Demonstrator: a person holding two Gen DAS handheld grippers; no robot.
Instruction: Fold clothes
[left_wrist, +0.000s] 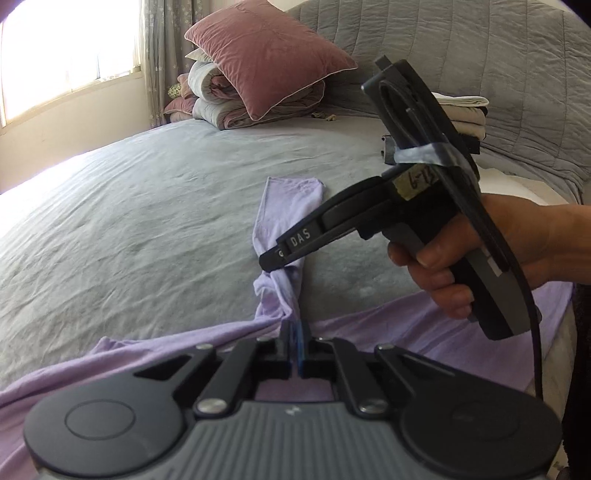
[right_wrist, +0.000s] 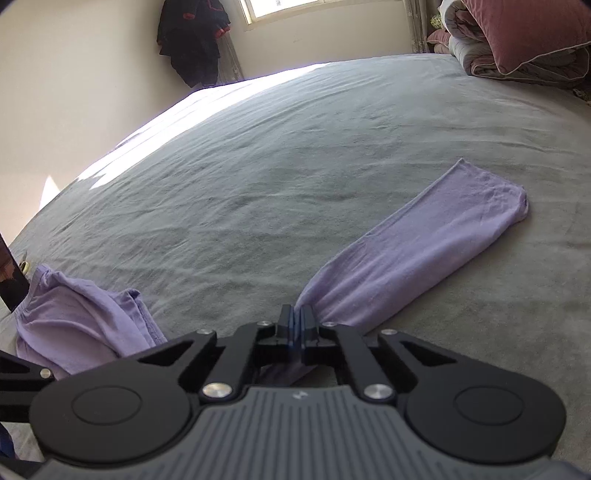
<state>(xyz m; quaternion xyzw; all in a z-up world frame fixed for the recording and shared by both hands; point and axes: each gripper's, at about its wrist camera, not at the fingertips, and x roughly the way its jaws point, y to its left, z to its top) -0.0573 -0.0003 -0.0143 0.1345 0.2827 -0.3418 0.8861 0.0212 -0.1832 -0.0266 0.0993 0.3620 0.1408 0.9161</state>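
Sleeve (right_wrist: 417, 247) spread flat, right view.

Lilac garment (right_wrist: 424, 251): thin soft knit cloth, matt, lightly creased.
Bed cover (right_wrist: 295, 166): grey matt cloth, faintly napped, wrinkled.
Pillow (left_wrist: 266, 55): dusty-pink velvety cloth with a soft sheen and pale piping.
Headboard cover (left_wrist: 461, 48): grey quilted cloth, stitched in ribs.
Left gripper (left_wrist: 294, 345): matt black plastic arms, ribbed grey plastic body, shiny metal rivets, blue pads.
Right gripper (right_wrist: 295, 328): same finish.
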